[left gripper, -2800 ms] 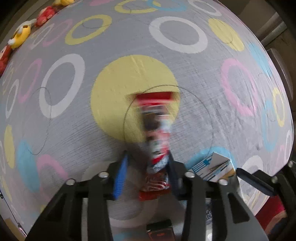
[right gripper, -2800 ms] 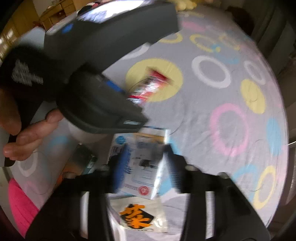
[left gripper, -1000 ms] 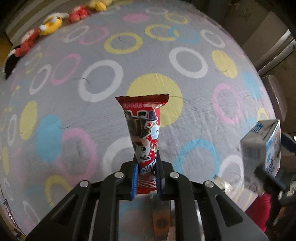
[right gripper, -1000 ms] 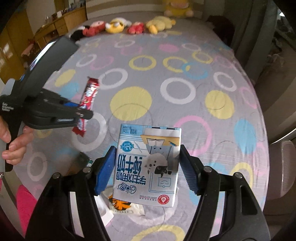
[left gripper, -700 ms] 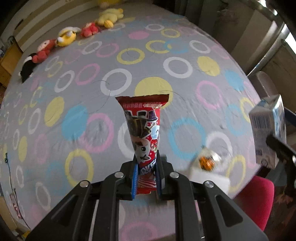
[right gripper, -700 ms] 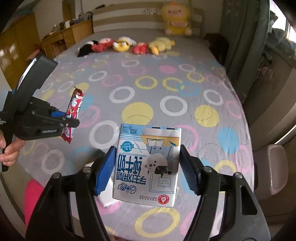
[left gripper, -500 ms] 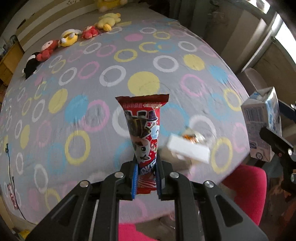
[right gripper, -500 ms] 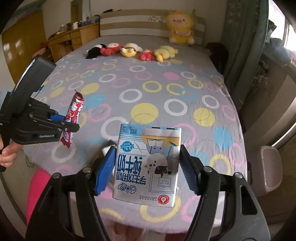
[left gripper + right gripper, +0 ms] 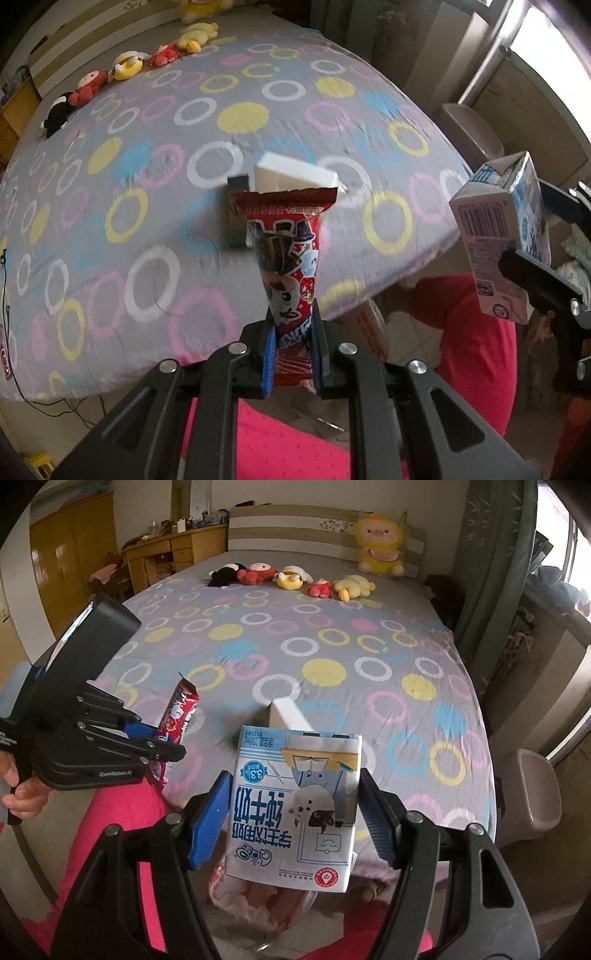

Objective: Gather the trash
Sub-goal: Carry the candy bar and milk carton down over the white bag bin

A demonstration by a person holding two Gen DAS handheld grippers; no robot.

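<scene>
Both claws loaded, nothing binned yet.

Left claw (image 9: 291,354) is clamped on the lower end of a red snack wrapper (image 9: 286,254); wrapper stands upright, torn top edge up, clear of the bed (image 9: 147,155). Right claw (image 9: 293,819) is squeezing a blue-and-white milk carton (image 9: 295,808) between its blue pads, print upside down toward the camera. Carton also shows at the right edge of the left view (image 9: 498,236).

Both items are held in the air off the foot of the bed, not over the sheet. Below the carton in the right view sits what looks like a bin with a pale plastic liner (image 9: 258,897), mostly hidden by the carton, so I can't confirm it fully. My read: that's the drop point and the carton is nearly above it.

Still on the bed: a white box-like piece (image 9: 295,175) and a dark small packet (image 9: 236,218) just beside it, both blurred. Probably more trash to fetch.

Progress estimate: two items picked, none released, at least two left. Plush toys (image 9: 291,578) near the headboard aren't part of it.
</scene>
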